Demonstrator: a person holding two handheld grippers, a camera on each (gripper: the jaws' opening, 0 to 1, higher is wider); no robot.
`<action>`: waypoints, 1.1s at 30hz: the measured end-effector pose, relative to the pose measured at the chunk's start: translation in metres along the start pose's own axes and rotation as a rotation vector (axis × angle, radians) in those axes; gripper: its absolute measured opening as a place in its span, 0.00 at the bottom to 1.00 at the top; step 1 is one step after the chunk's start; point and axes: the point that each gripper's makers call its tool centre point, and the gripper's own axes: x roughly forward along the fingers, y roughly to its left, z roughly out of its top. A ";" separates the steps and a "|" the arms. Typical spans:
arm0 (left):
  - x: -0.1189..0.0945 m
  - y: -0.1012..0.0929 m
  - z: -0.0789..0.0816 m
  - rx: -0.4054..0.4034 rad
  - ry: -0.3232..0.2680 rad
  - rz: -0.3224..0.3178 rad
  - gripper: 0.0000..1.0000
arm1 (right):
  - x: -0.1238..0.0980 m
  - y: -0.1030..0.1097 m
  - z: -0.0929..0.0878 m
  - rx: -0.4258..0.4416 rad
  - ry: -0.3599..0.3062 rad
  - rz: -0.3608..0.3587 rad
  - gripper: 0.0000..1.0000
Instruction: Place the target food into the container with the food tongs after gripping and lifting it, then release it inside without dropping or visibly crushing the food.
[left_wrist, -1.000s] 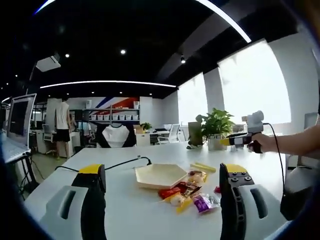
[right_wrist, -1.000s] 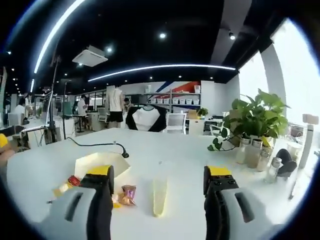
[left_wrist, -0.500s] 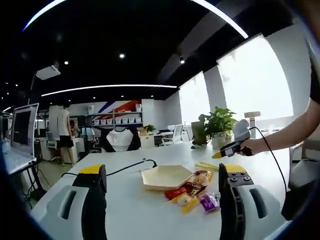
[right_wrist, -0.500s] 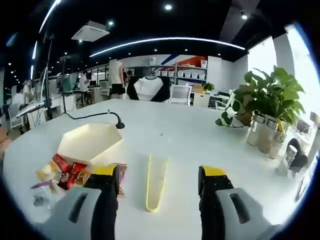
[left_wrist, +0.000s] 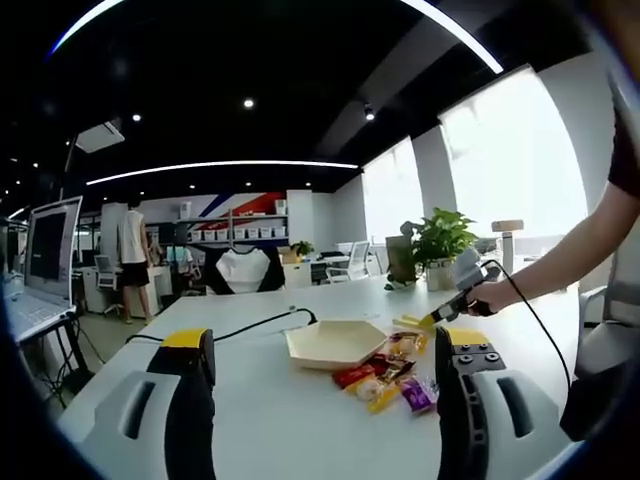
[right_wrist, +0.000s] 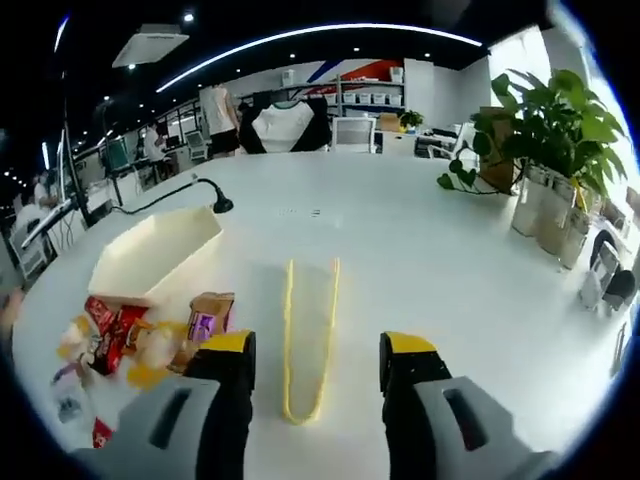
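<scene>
Hovering over yellow tongs (right_wrist: 308, 340) on the bench (right_wrist: 420, 260) | right gripper (right_wrist: 315, 362) spread, empty | snacks (right_wrist: 150, 335) unmoved, tray (right_wrist: 150, 255) empty | left gripper (left_wrist: 320, 365) spread, idle

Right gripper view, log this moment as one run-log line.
phase: approach | right gripper: open, above food tongs | tongs: flat on table | snacks: untouched beside container

No legible text, label or number on any wrapper, shelf or wall.
</scene>
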 end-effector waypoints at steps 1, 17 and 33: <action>0.000 0.000 -0.001 -0.003 0.003 0.000 0.96 | 0.003 -0.005 -0.002 -0.010 0.023 -0.029 0.47; -0.002 0.007 -0.011 -0.014 0.035 0.014 0.94 | 0.008 0.005 -0.013 0.020 0.075 -0.006 0.18; 0.002 0.007 -0.014 -0.016 0.050 0.009 0.92 | -0.013 -0.004 0.004 0.116 -0.001 0.010 0.17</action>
